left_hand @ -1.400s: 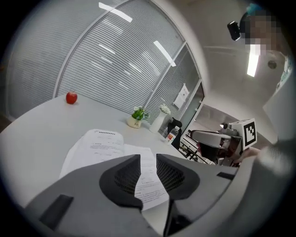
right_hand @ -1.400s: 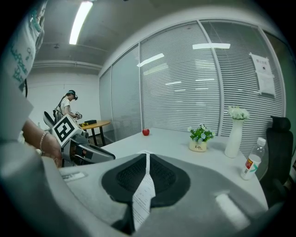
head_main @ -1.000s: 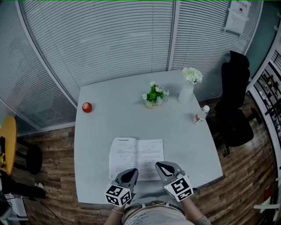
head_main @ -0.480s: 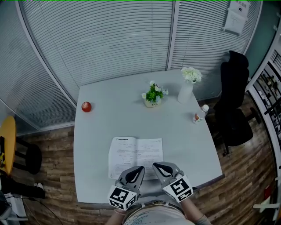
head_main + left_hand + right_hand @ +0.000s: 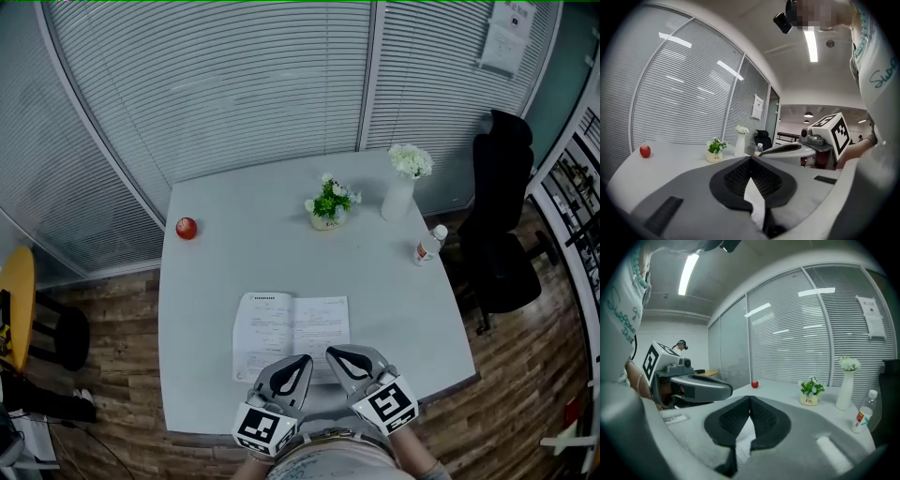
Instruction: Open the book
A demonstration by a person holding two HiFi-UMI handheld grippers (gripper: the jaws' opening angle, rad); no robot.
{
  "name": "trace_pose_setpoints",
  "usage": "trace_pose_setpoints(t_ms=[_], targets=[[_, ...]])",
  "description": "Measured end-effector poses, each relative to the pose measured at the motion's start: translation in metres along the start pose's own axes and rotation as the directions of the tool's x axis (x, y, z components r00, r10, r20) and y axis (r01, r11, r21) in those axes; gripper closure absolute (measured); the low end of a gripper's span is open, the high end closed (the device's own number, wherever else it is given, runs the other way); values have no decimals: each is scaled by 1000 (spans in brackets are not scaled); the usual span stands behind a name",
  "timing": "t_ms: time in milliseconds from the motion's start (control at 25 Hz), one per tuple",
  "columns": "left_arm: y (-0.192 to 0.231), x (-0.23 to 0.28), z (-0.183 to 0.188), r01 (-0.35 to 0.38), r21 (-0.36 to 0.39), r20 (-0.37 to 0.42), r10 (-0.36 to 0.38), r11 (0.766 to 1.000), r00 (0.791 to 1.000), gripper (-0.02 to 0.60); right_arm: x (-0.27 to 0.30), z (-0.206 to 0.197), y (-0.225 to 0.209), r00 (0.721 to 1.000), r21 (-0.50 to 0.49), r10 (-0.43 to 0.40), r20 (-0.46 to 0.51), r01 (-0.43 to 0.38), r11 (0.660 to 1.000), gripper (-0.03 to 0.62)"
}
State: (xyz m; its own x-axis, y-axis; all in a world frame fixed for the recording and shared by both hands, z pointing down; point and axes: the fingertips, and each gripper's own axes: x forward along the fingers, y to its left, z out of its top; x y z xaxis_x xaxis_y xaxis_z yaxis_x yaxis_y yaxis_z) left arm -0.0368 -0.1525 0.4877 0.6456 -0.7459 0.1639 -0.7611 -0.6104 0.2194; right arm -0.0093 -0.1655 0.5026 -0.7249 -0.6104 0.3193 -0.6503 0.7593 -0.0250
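Two grey pairs pressed together, left tongs [image 5: 301, 359] and right tongs [image 5: 331, 352], over the flat white-paged book [image 5: 291, 323].

I find the book [image 5: 292, 339] on the table [image 5: 244, 267], at my near edge. Behind it stand the plant [image 5: 329, 202] and the vase [image 5: 397, 199]. The apple [image 5: 187, 228] is far left, the bottle [image 5: 429, 246] right.

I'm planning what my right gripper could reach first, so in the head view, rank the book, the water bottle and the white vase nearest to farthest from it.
From the right gripper:
1. book, lying open just ahead of its tips.
2. water bottle, farther off to the right.
3. white vase, far right, behind the bottle.
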Motion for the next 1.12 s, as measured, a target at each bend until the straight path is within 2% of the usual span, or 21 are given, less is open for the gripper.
trace_pose_setpoints(t_ms=[360, 560, 1120], targets=[[0, -1, 2, -10, -10, 4, 10, 1000, 1000, 583, 0, 1, 4, 1000, 16, 18, -4, -18, 1000, 591], [3, -2, -2, -20, 32, -9, 20, 999, 1000, 583, 0, -4, 2, 1000, 12, 13, -17, -13, 1000, 591], [5, -5, -14, -26, 10, -34, 26, 1000, 999, 583, -2, -12, 4, 999, -9, 17, -46, -17, 1000, 591]])
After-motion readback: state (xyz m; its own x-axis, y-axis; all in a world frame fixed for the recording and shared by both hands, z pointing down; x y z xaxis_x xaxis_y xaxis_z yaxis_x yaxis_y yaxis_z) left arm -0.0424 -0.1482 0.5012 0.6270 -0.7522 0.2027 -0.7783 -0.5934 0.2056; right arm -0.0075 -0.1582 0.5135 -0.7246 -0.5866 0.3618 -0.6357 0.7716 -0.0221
